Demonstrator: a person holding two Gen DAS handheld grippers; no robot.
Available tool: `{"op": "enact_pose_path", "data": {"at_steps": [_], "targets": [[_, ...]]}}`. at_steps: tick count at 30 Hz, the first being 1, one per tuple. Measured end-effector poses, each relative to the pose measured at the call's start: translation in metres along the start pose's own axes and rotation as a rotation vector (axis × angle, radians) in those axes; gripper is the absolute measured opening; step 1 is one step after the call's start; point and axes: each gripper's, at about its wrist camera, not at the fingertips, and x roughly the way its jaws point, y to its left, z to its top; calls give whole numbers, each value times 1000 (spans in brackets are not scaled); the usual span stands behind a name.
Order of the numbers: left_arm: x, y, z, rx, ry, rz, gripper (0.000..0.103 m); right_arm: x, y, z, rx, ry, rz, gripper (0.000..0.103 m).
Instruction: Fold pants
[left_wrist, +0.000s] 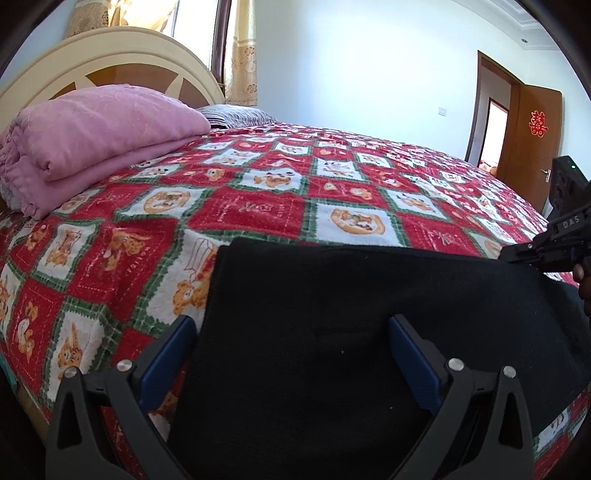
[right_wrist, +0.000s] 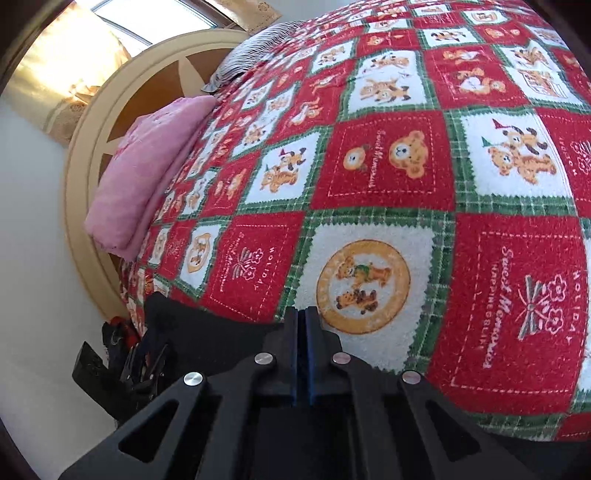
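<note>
Along the near edge of the bed (left_wrist: 369, 155), on its red, white and green teddy-bear bedspread (right_wrist: 388, 166), we have the black pants (left_wrist: 332, 332) lying flat in a dark slab, a folded pink blanket (left_wrist: 92, 140) well apart by the headboard corner; no container shows in either view. Our left gripper (left_wrist: 291, 339) stands wide open astride the pants' near left corner, gripping nothing, while our right gripper (right_wrist: 302, 350) is pressed closed, seemingly pinching the far edge of the cloth. We judge the left should pinch its corner likewise, so both lift together and the fold lands square.
</note>
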Motion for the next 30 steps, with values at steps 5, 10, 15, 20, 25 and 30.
{"op": "enact_pose_path", "data": {"at_steps": [5,10,15,20,25,30], "targets": [[-19,-5,8,10,-45,43,103,-44,14,-19,-105,-77,-83,39],[-30,-22,13,43,-64,-3,103,-76,34,-74,-239,-36,-56,40],[-16,-46,-1,112,11,-19,103,-68,34,-132,-317,93,-78,39],[-19,-57,-16,165,-5,31,103,-58,15,-159,-303,125,-79,40],[-33,-55,-8,106,-25,6,103,-71,23,-160,-321,87,-97,40],[-19,-75,-19,172,37,-19,103,-75,11,-164,-319,63,-163,46]]}}
